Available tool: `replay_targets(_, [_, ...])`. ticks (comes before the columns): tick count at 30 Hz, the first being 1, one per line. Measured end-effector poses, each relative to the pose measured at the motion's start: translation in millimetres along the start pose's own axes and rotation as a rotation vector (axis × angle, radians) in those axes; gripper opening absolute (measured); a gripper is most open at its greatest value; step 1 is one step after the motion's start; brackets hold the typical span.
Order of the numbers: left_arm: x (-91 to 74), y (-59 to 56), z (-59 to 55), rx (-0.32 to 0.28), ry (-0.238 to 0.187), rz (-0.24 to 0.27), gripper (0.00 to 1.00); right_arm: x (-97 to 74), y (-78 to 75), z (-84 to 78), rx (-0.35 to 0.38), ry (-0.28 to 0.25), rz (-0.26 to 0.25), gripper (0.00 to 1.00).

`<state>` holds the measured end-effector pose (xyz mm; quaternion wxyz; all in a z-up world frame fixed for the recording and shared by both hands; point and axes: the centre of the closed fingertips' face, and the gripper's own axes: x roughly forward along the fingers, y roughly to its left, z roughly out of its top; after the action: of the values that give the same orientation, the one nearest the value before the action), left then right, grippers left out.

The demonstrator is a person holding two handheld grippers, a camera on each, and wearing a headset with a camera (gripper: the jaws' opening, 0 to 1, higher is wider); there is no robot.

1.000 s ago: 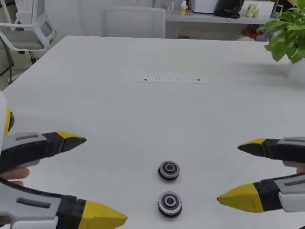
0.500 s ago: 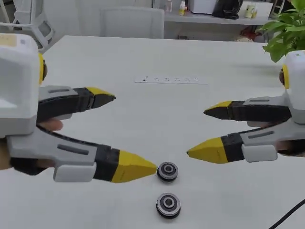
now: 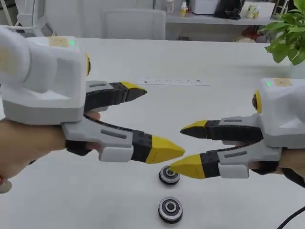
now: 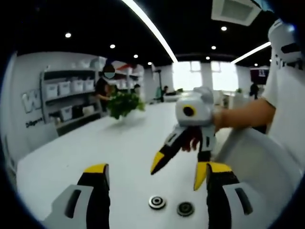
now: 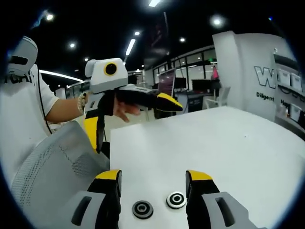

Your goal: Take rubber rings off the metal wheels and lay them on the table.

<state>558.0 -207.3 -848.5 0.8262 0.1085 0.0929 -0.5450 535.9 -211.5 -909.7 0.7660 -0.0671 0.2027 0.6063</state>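
Wheels of metal, two in all, are lying flat on the white table (image 3: 200,57), one just beside the other, and each is wearing a dark rubber ring around a silvery hub. In the head view the far wheel (image 3: 167,177) is sitting right under the yellow tip of the right gripper's (image 3: 175,149) lower jaw, which is covering its upper edge; whether that tip is touching it cannot be told. The near wheel (image 3: 170,210) is lying closer to the person, apart from both tools. Two grippers are working here, and both are standing with their jaws spread wide, pinching nothing. The left gripper (image 3: 165,120) is reaching in from the left, its lower jaw tip pointing at the right gripper's tip, just above the far wheel. In the left gripper view both wheels (image 4: 157,202) (image 4: 185,208) are showing low between that gripper's own jaws, with the right gripper (image 4: 177,176) facing in above them. In the right gripper view the two wheels (image 5: 143,209) (image 5: 176,200) are likewise lying between its own spread jaws.
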Motion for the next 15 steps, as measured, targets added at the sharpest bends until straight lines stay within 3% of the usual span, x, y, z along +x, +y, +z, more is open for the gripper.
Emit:
replay_targets(1, [2.2, -1.7, -2.7, 0.003, 0.003, -0.009, 0.82, 0.2, 0.8, -10.0, 0.007, 0.045, 0.013, 0.51])
replay_targets(11, [16.6, -18.4, -36.5, -0.008, -0.01, -0.036, 0.7, 6.3, 7.1, -55.5, 0.007, 0.163, 0.069, 0.44])
replay_targets(15, [16.8, -22.7, -56.0, -0.034, 0.024, -0.055, 0.66, 10.2, 10.2, -73.8, -0.015, 0.222, 0.094, 0.42])
